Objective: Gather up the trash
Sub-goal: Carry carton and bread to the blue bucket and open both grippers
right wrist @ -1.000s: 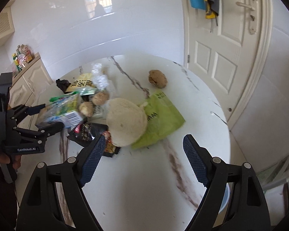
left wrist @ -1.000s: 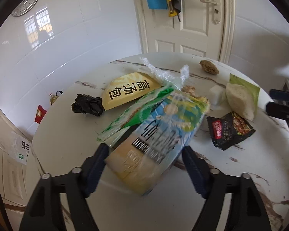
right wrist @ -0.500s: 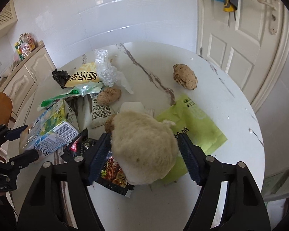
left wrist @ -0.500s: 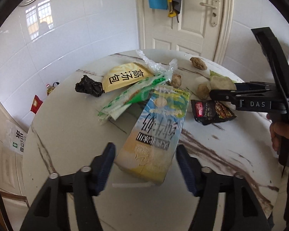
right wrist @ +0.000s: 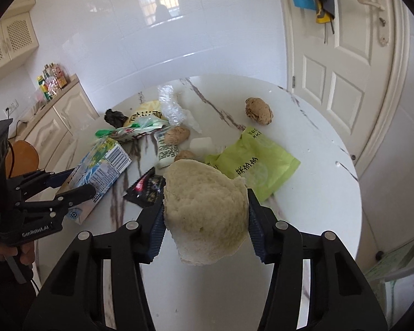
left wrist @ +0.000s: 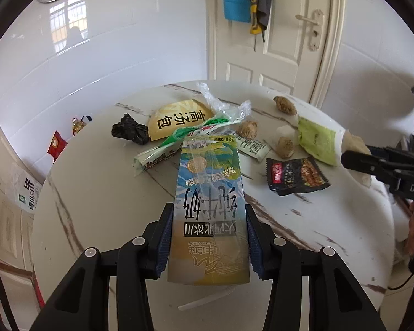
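My left gripper [left wrist: 209,237] is shut on a blue and yellow milk carton [left wrist: 209,207], held above the round marble table [left wrist: 96,193]; the carton also shows in the right wrist view [right wrist: 102,162]. My right gripper [right wrist: 205,220] is shut on a pale steamed bun [right wrist: 205,212], lifted over the table. Trash lies on the table: a black snack wrapper [left wrist: 296,175], a green bag [right wrist: 254,162], a yellow packet [left wrist: 179,117], a green-white wrapper [left wrist: 179,140], a crumpled black bag [left wrist: 129,132], clear plastic [right wrist: 174,107] and brown lumps [right wrist: 258,110].
A white door [left wrist: 276,27] with hanging cloths stands behind the table. Cream cabinets [right wrist: 55,115] with bottles on top stand at the left. A white tiled wall [left wrist: 110,41] runs behind. A small white block [right wrist: 201,143] lies among the trash.
Both grippers have closed: the left on the milk carton, the right on the bun. The carton is now lifted upright and straight between the left fingers, and the bun is raised.
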### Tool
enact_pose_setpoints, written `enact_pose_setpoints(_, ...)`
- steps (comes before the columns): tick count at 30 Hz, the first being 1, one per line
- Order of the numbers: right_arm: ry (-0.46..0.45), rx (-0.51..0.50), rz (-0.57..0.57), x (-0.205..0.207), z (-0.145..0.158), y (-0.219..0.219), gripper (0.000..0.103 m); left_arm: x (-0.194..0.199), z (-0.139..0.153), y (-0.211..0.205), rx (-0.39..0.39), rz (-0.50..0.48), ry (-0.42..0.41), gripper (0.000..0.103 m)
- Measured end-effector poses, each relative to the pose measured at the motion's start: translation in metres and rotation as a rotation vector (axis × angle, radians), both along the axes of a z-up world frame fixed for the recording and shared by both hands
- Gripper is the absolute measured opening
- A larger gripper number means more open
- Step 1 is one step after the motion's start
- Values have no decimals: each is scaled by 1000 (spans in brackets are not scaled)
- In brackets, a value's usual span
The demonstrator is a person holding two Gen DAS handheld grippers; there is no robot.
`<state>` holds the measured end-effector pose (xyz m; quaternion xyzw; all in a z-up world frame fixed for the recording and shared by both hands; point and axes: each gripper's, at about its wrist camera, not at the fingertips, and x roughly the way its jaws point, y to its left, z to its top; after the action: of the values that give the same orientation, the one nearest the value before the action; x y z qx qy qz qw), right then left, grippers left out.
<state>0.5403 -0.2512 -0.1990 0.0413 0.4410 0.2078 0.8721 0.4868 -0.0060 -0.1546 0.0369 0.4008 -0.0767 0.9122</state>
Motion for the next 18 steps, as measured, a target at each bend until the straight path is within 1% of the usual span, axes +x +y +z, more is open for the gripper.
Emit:
enact_pose_setpoints(3,-20,16,4,-15,11,-4,49,-17,14,-6,-41,-15,-24,44)
enact_pose_setpoints(8,-62,37,-13,-44,32,-27,49,-41,37,-50,-51,-91,-69,44)
enact_pose_setpoints(11,-83,41,-46,-65,43,-52,50,-49,45,-91,-50,-149,-89,44)
enact_pose_setpoints(13,-100,37,-84,-83,51,-77,50,-52,47,-124,-48,-193,-92,44)
enact_pose_setpoints(17,-112,27,-177,-114,57,-131,50,-57,45,-191,-45,-295,-75,44)
enact_pose_setpoints(18,-111,25,-197,-120,57,-143,50,-58,44,-202,-43,-314,-71,44)
